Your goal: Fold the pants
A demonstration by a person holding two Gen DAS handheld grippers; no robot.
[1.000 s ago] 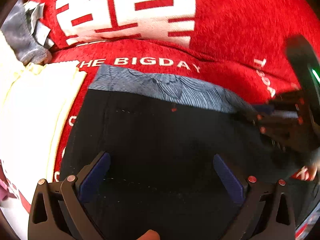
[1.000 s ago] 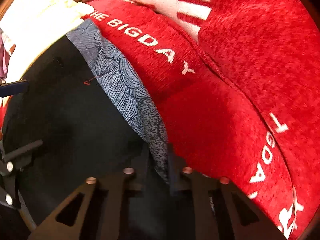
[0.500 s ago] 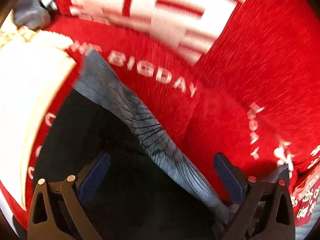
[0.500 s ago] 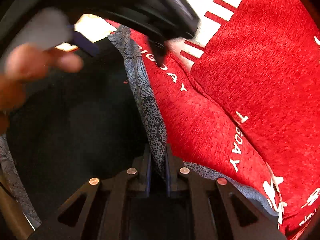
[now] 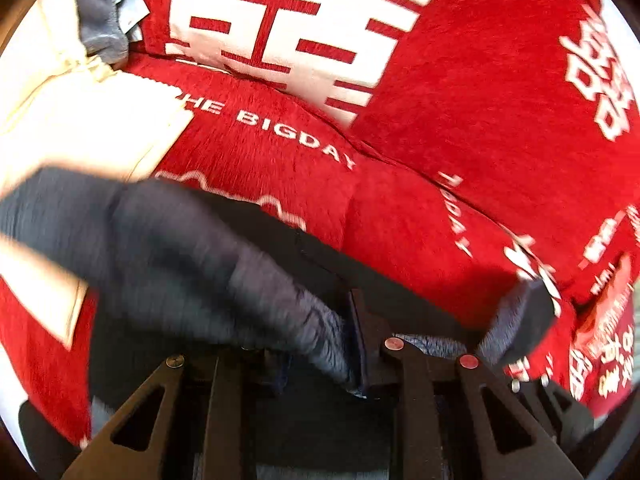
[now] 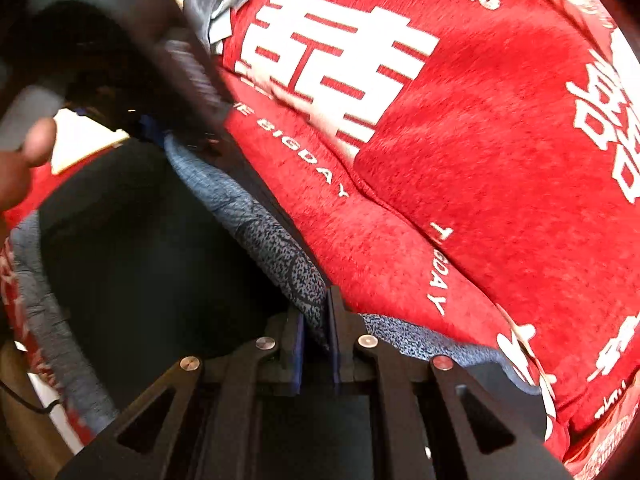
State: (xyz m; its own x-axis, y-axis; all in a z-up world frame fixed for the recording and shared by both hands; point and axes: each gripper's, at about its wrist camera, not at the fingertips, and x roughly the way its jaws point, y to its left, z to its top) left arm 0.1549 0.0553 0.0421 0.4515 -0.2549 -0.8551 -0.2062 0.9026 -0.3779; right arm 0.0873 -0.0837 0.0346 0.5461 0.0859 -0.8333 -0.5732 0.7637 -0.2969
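Black pants (image 6: 140, 240) with a blue-grey patterned waistband (image 6: 272, 248) lie on a red cover. My right gripper (image 6: 316, 332) is shut on that band, which runs up and away from its pads. In the left wrist view the pants (image 5: 160, 248) are blurred and lifted. My left gripper (image 5: 320, 356) is closing tight on the patterned band (image 5: 304, 320), with the fabric pressed between its pads. The left gripper's dark body (image 6: 152, 120) shows blurred at the upper left of the right wrist view, with a person's thumb (image 6: 28, 152) beside it.
The red cover (image 5: 280, 160) carries white lettering. A red cushion (image 5: 500, 80) with a large white character leans behind it. A cream cloth (image 5: 80, 128) lies at the left and a grey garment (image 5: 100, 20) at the top left.
My left gripper went from wide open over the black fabric to shut on the patterned band. Both grippers rose and the band's edge came up off the red cover.
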